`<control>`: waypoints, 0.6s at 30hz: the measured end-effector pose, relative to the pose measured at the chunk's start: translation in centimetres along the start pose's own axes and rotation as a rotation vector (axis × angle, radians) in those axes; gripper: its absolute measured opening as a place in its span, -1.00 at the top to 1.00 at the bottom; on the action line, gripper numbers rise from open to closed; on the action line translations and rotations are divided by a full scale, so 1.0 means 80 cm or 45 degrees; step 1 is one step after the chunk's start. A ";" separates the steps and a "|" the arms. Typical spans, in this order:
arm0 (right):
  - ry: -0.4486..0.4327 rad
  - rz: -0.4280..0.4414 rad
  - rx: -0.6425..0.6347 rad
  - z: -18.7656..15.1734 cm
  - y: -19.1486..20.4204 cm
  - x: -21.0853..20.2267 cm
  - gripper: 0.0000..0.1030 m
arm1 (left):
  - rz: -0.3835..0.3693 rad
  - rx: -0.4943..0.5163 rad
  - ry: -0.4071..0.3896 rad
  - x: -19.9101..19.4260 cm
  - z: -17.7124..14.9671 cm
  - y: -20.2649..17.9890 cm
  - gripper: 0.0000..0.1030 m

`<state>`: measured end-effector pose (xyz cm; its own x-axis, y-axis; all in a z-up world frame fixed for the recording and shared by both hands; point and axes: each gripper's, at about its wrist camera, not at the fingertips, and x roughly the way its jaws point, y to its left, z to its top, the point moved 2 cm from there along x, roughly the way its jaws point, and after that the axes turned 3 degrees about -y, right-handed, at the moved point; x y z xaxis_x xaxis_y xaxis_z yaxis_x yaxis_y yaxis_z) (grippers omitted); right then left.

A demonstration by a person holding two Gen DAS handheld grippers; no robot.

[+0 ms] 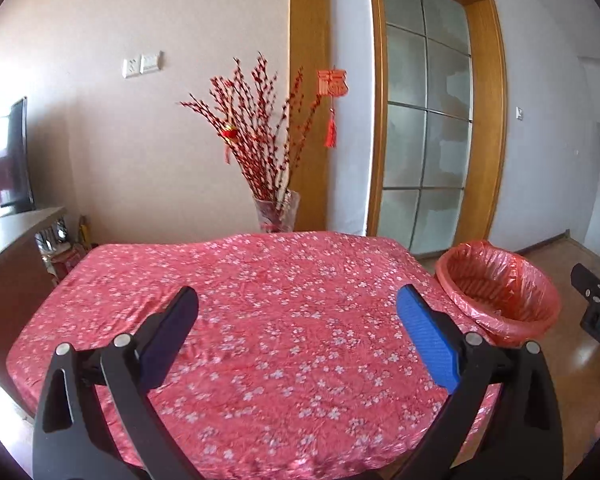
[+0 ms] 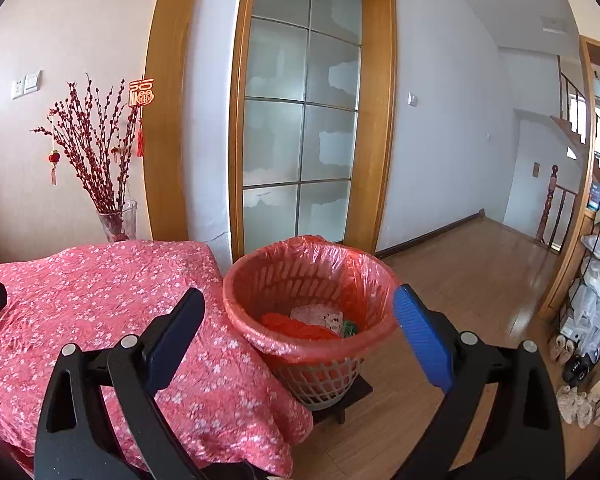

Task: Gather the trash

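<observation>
A waste basket lined with a red plastic bag (image 2: 312,280) stands on a low dark stool right of the table; it also shows in the left wrist view (image 1: 500,284). Inside it lie crumpled trash pieces (image 2: 316,322), orange, white and green. My right gripper (image 2: 298,300) is open and empty, held above and in front of the basket. My left gripper (image 1: 296,300) is open and empty above the table with the red floral cloth (image 1: 260,320). No trash shows on the cloth. Part of the right gripper (image 1: 598,308) shows at the left wrist view's right edge.
A glass vase with red branches (image 1: 276,212) stands behind the table against the wall. A frosted glass door (image 2: 300,120) is behind the basket. A dark cabinet with a TV (image 1: 16,216) is at the left. Wood floor (image 2: 460,280) and cluttered shelves (image 2: 596,300) lie right.
</observation>
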<state>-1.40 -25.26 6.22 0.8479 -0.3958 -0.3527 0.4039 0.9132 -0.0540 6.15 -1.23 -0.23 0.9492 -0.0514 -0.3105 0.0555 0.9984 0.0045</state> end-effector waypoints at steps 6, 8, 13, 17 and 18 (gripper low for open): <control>0.008 0.023 -0.015 -0.013 0.003 -0.019 -0.84 | 0.013 -0.015 0.000 -0.023 -0.008 0.005 -0.89; 0.004 0.025 -0.021 -0.017 0.005 -0.025 -0.84 | 0.019 -0.020 0.005 -0.028 -0.011 0.007 -0.89; -0.001 0.024 -0.026 -0.022 0.006 -0.036 -0.84 | 0.018 -0.044 0.023 -0.036 -0.018 0.010 -0.89; -0.030 0.015 -0.023 -0.026 0.002 -0.045 -0.84 | 0.008 -0.059 0.007 -0.046 -0.020 0.011 -0.89; -0.037 0.014 -0.023 -0.027 0.002 -0.048 -0.84 | 0.006 -0.060 0.004 -0.048 -0.021 0.010 -0.89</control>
<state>-5.30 -23.39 5.53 0.8620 -0.3879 -0.3264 0.3882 0.9191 -0.0671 2.01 -0.17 -0.59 0.9485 -0.0468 -0.3132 0.0365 0.9986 -0.0384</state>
